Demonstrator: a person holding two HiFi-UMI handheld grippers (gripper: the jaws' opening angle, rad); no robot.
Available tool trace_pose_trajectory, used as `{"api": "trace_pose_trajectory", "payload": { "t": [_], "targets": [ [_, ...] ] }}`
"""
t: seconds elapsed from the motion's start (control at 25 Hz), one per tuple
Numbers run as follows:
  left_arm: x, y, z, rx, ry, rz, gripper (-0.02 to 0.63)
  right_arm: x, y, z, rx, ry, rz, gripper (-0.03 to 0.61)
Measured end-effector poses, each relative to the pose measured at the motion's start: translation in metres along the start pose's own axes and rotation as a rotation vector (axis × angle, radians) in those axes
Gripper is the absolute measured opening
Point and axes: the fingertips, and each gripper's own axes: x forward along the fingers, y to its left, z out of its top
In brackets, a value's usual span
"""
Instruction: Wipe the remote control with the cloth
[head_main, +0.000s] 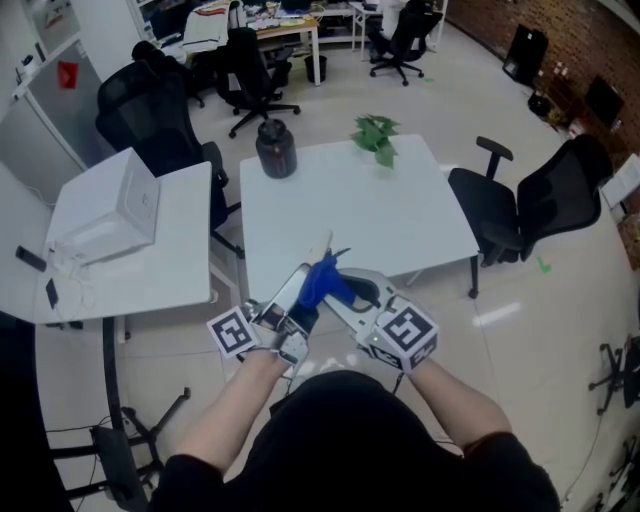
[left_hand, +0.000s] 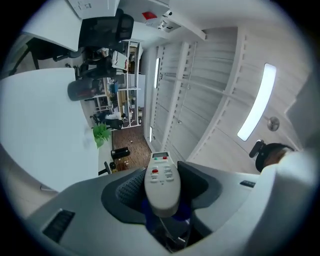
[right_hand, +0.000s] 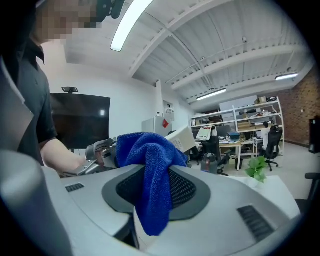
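Observation:
A pale grey remote control (left_hand: 161, 175) with red and green buttons sits lengthwise between the jaws of my left gripper (left_hand: 162, 194), which is shut on it. My right gripper (right_hand: 157, 191) is shut on a blue cloth (right_hand: 150, 150) that drapes over its jaws. In the right gripper view the cloth lies against the remote's (right_hand: 181, 139) end. In the head view both grippers, left (head_main: 298, 292) and right (head_main: 352, 292), meet above the near edge of the white table (head_main: 340, 200), with the cloth (head_main: 322, 280) bunched between them and the remote's tip (head_main: 324, 247) sticking out beyond.
A black jar (head_main: 276, 148) and a green plant (head_main: 376, 135) stand at the table's far side. A white box (head_main: 110, 210) rests on the neighbouring table at the left. Black office chairs (head_main: 540, 200) stand to the right and behind.

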Motion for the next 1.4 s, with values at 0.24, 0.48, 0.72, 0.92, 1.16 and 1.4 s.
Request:
{"api": "trace_pose_trajectory", "payload": {
  "t": [0.24, 0.48, 0.72, 0.92, 1.16, 1.4],
  "targets": [
    [-0.002, -0.002, -0.019, -0.014, 0.082, -0.013, 0.206, -0.015, -0.048, 0.015, 0.014, -0.039, -0.105, 0.13],
    [-0.001, -0.002, -0.01, -0.006, 0.05, -0.011, 0.204, -0.033, -0.059, 0.035, 0.026, -0.093, -0.143, 0.13],
    [0.006, -0.002, 0.031, 0.017, -0.056, -0.007, 0.204, -0.011, 0.012, 0.012, -0.12, -0.022, 0.034, 0.13],
    [0.009, -0.007, 0.018, 0.013, -0.012, -0.014, 0.205, -0.001, 0.022, 0.008, -0.127, -0.007, 0.054, 0.13],
    [0.004, -0.005, -0.012, -0.004, 0.092, -0.001, 0.204, -0.015, -0.014, 0.017, -0.062, -0.032, -0.054, 0.129],
    [0.002, 0.0, -0.034, -0.015, 0.17, -0.015, 0.204, -0.034, -0.051, 0.02, -0.037, -0.046, -0.153, 0.129]
  ]
}}
